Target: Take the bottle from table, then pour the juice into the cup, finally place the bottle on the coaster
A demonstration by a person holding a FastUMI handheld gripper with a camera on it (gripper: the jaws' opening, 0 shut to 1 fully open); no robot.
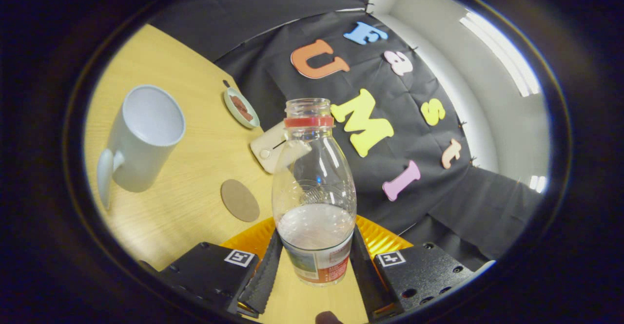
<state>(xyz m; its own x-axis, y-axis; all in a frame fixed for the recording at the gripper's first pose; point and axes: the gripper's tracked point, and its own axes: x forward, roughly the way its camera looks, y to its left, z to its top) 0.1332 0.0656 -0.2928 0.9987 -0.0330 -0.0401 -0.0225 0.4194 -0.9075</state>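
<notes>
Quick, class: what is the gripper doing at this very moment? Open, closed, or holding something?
Gripper: shut on the bottle, both fingers pressing its lower sides; the bottle is uncapped, with some pale juice inside.

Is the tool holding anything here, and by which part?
Yes. The tool is shut on the bottle, both fingers pressing its lower body at the label, below the open neck.
</notes>
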